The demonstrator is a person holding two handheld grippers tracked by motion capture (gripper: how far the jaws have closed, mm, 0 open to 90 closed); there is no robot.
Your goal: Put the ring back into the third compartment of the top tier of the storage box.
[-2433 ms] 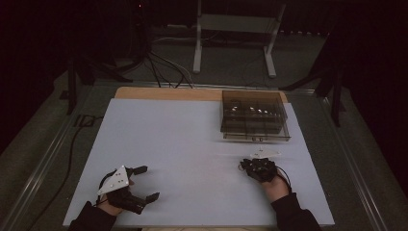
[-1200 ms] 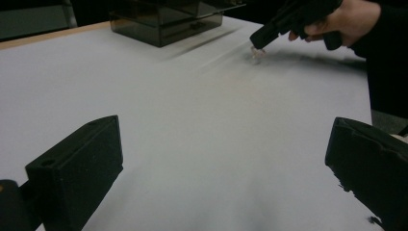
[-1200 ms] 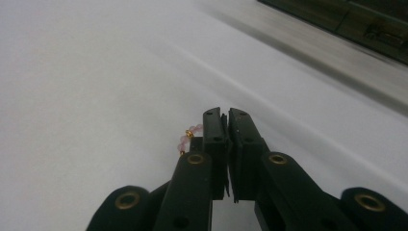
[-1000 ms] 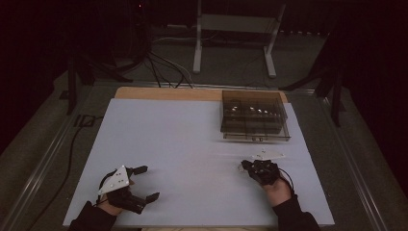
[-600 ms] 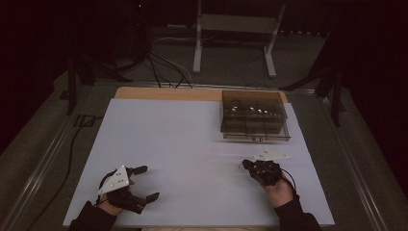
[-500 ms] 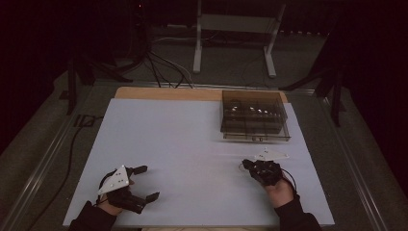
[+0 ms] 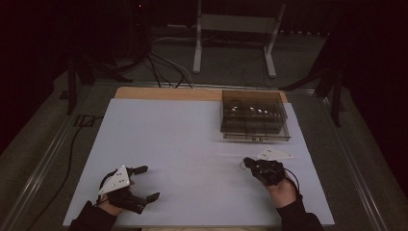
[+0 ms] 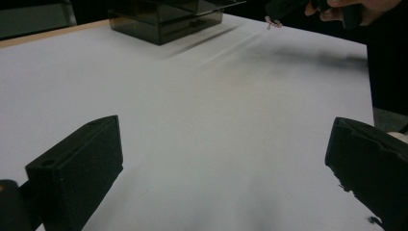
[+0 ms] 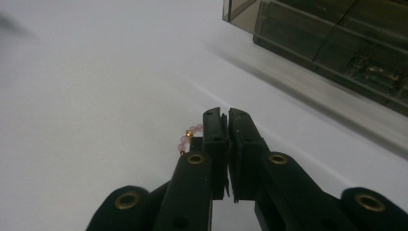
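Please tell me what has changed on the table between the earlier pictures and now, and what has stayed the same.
The right gripper has pulled back a little from the box toward the person's side of the table; its fingers are shut on a small bead bracelet. When it took hold I cannot tell. The left gripper stayed open in its place, and the box has not moved.

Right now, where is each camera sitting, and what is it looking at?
High view: above the person's side, looking down on the white table; both forearms and grippers show.
Left gripper view: rides the left gripper, looking across the table at the smoky box; its fingers spread wide.
Right gripper view: rides the right gripper, shut on a bead bracelet.
All three share the box.
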